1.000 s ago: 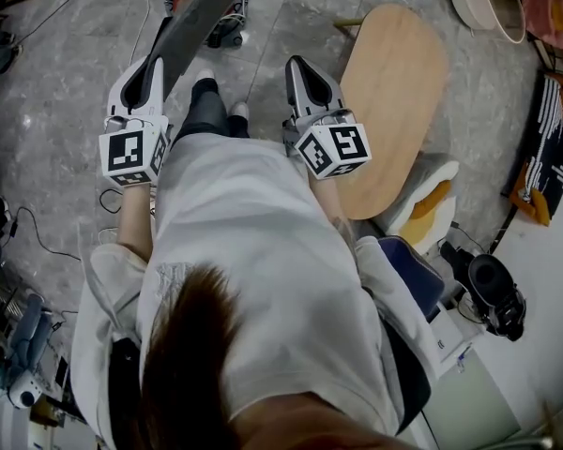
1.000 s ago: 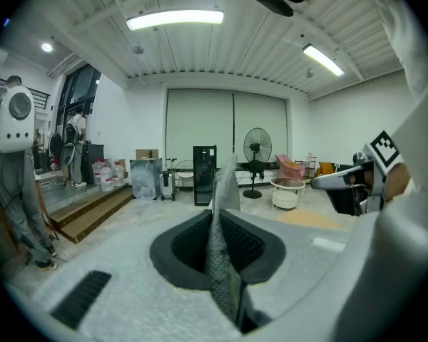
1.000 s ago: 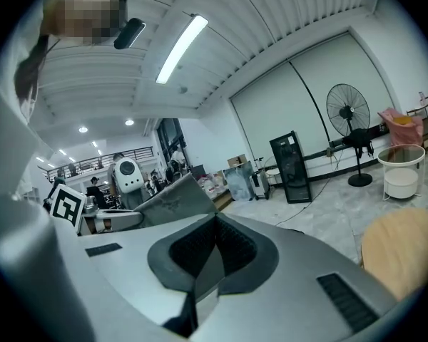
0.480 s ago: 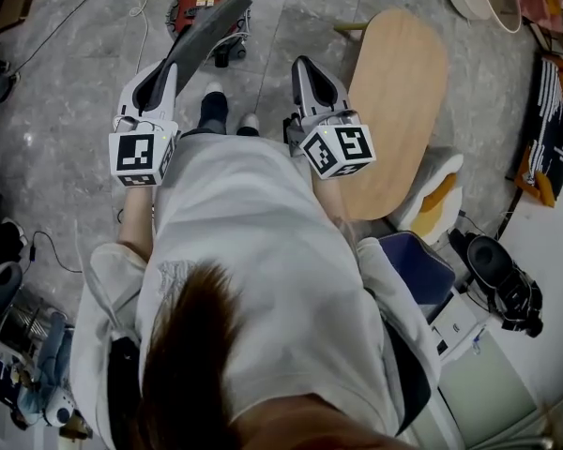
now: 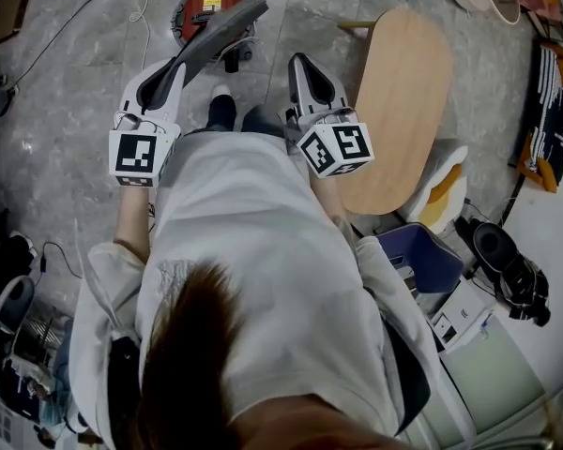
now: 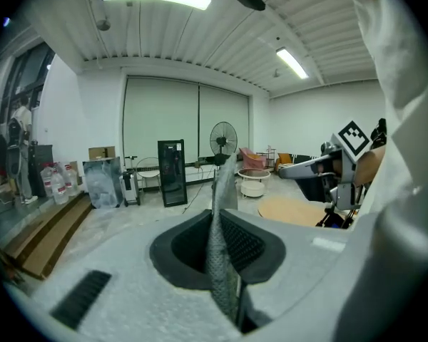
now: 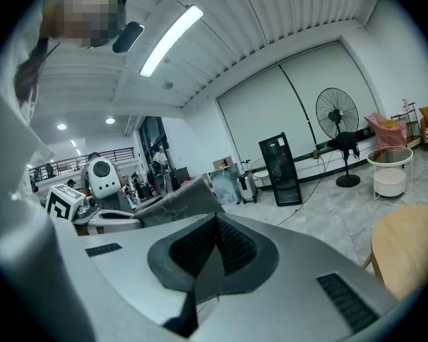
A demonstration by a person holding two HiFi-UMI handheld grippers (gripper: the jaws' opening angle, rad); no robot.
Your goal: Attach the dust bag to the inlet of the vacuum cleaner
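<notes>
- The left gripper [image 5: 169,71] is clamped on the near end of the dust bag [image 5: 218,34], a flat grey sheet pinched edge-on between its 2 jaws.
- The bag's long axis runs forward and slightly right from that gripper. In the head view its far end overlaps the red vacuum cleaner [image 5: 203,6], which stands on the floor [image 5: 66,101] straight ahead. I cannot make out the inlet.
- The right gripper [image 5: 302,64] has its jaws together with nothing between them. It is level with the left one and apart from the bag, which lies off to its left.
- Of the 2 hands, the left looks nearer the vacuum. The bag's far end likely has to come down to the inlet, leaving the right gripper free to steady it.
- The floor is grey and stone-like, with loose cables. A low oval wooden bench [image 5: 403,92] stands bare to the right.
- The room is a large hall with strip lights, a standing fan [image 6: 223,135] and a black cabinet [image 6: 172,171].
</notes>
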